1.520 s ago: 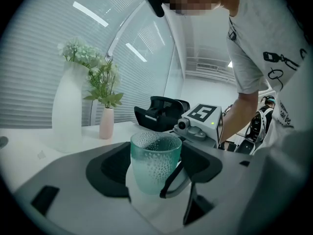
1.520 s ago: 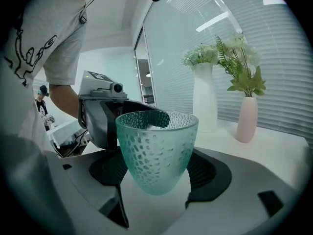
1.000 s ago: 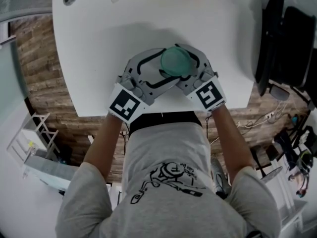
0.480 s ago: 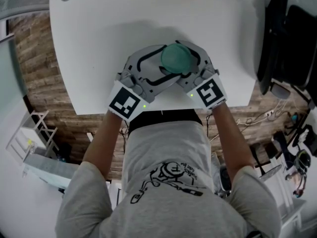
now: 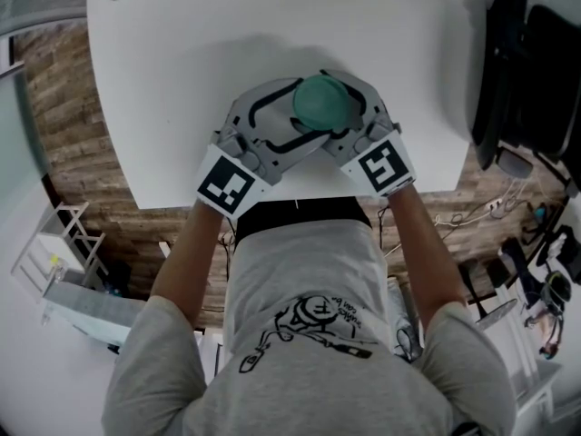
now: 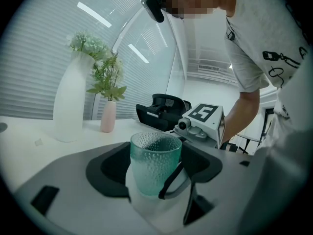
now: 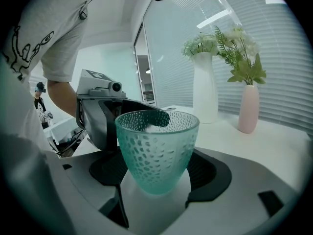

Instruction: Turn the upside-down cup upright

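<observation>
- Head view: on the white surface (image 5: 182,80), near its near edge, the green cup (image 5: 320,101) is seen from above. The left claw (image 5: 304,116) comes at it from the left and the right claw (image 5: 338,107) from the right. The tips of both crowd round it, and the person's arms reach in from below.
- Left gripper view: the cup (image 6: 155,165) stands upright, mouth upward, between this claw's grey jaws. Its left side lies against the black pad and the jaws are clenched on it. A jaw tip of the right claw curves round the cup's lower right side, and that claw's marker cube (image 6: 204,112) sits just behind. Far left on the surface stand a white vase (image 6: 68,102) and a pink vase (image 6: 107,115) with greenery.
- Right gripper view: the cup (image 7: 156,151), dimpled and translucent, fills the gap between this claw's jaws and is grasped, upright. The left claw's body (image 7: 100,116) stands just behind it at the left.
</observation>
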`<state>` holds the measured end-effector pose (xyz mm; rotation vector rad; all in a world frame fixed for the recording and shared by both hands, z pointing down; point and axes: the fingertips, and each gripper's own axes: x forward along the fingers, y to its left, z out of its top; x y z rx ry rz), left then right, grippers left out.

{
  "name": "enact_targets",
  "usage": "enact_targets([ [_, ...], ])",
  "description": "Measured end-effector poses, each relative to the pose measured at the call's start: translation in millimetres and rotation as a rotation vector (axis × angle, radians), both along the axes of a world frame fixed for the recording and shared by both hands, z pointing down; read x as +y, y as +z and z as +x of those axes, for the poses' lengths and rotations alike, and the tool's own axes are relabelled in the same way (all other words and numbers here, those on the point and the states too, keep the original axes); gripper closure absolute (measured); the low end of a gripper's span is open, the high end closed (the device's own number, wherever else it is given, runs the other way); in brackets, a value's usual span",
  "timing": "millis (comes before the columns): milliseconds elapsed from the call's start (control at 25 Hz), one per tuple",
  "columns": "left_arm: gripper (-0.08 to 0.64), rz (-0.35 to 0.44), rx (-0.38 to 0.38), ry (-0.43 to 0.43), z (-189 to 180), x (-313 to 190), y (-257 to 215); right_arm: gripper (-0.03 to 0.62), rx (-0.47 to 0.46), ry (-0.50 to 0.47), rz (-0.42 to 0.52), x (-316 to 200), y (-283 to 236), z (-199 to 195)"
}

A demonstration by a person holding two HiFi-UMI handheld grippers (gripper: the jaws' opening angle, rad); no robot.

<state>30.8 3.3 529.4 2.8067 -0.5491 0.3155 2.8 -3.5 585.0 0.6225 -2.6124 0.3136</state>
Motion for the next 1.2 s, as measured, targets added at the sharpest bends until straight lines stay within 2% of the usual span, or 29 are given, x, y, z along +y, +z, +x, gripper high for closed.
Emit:
enact_targets([
  [440,0.235,-0.028,0.0,-0.008,1.6,2.4,5.5,0.229,-0.024,0.018,-0.003,-0.6,-0.9,0.6],
  [1200,0.235,-0.03,-0.001,-0.02,2.4,0.0,1.5,0.227,-0.041,0.03,0.005,-2.9,-6.2,1.8],
])
